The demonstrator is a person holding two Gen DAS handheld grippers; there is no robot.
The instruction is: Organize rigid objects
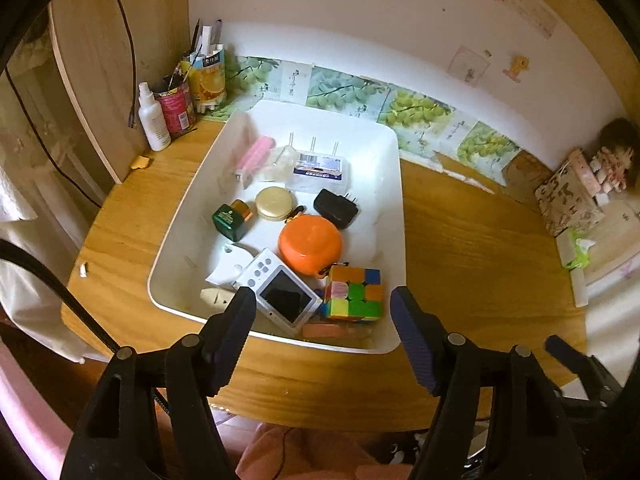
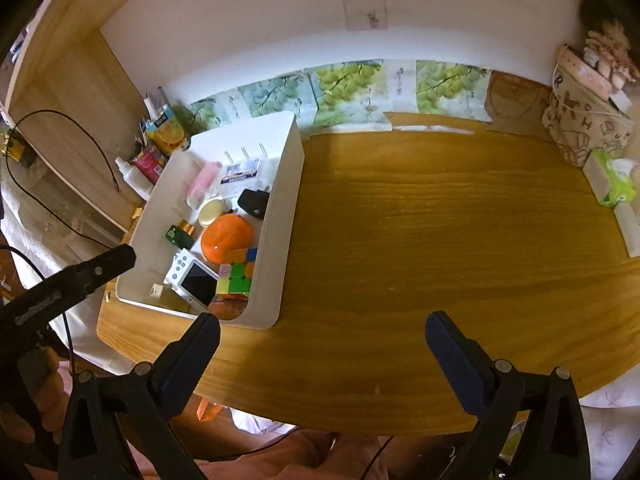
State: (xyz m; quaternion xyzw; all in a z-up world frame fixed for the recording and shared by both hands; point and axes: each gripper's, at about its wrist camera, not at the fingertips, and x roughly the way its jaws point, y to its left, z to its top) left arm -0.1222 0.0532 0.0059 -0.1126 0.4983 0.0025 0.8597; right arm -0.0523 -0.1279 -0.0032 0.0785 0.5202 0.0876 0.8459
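Observation:
A white bin (image 1: 400, 240) sits on the wooden table and holds several items: a colour cube (image 1: 354, 294), a white camera (image 1: 280, 292), an orange round case (image 1: 310, 244), a black charger (image 1: 335, 207), a gold tin (image 1: 274, 203) and a green box (image 1: 231, 220). My left gripper (image 1: 322, 304) hangs open above the bin's near edge, with nothing between its fingers. In the right wrist view the bin (image 2: 280, 240) stands to the left. There my right gripper (image 2: 322, 322) is wide open over bare table (image 2: 440, 240), holding nothing.
A spray bottle (image 1: 154, 124) and cans of pens (image 1: 206, 76) stand at the back left by a wooden panel. A patterned bag (image 2: 584, 128) and a green tissue pack (image 2: 616, 180) sit at the far right. The table's front edge runs just below both grippers.

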